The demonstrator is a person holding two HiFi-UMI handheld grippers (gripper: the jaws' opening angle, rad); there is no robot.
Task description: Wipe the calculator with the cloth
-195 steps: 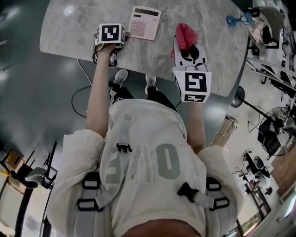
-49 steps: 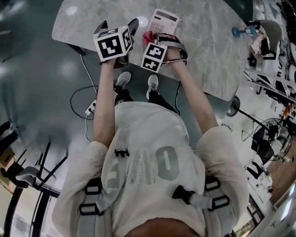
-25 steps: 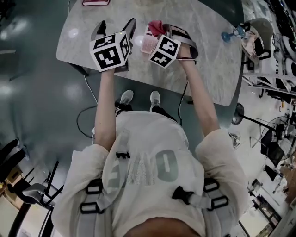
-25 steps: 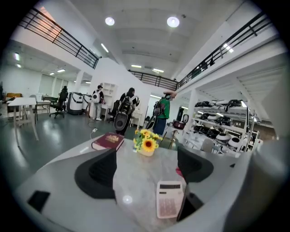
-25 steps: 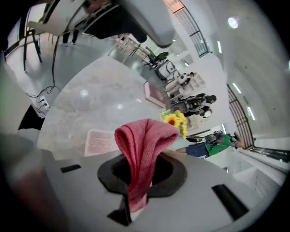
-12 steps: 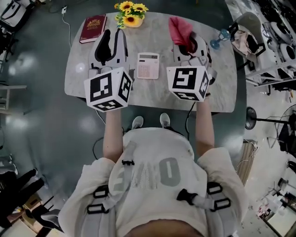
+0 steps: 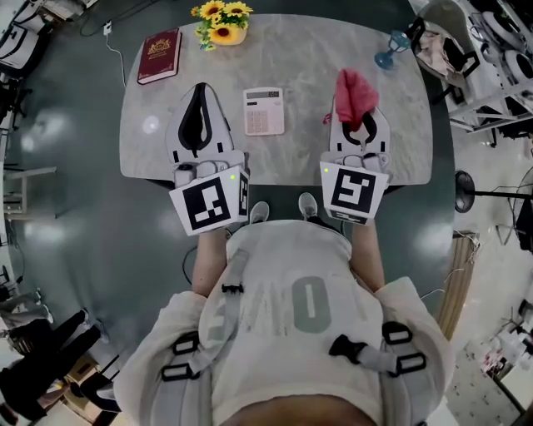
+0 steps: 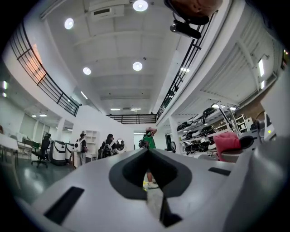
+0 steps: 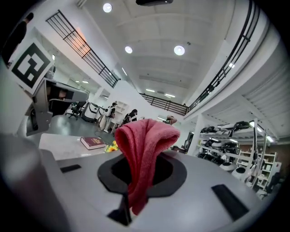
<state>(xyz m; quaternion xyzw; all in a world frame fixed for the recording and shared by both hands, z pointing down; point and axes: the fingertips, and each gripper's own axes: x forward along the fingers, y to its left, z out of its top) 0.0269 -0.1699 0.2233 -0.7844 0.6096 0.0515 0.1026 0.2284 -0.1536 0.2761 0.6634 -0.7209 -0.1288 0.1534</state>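
Right of the calculator (image 7: 263,111), the right gripper (image 7: 358,112) is clamped on the cloth (image 7: 353,93), a red bunch that stands up out of its tips. Left of the calculator, the left gripper (image 7: 199,86) has just closed its jaws, and they meet on nothing. The calculator lies face up on the table (image 7: 316,66), about midway between the two, and neither touches it.

The likeliest trouble is that the calculator slides. Nothing holds it down, and the tabletop looks smooth, so a firm stroke could push it along instead of cleaning it. Because the cloth is pinched by only a narrow fold, dragging could pull it free. If the tips came down too low, hard plastic rather than cloth would meet the keys.

Two grippers, one calculator and one cloth show. Beyond the calculator are one book (image 7: 159,56) and one bunch of sunflowers (image 7: 220,21).
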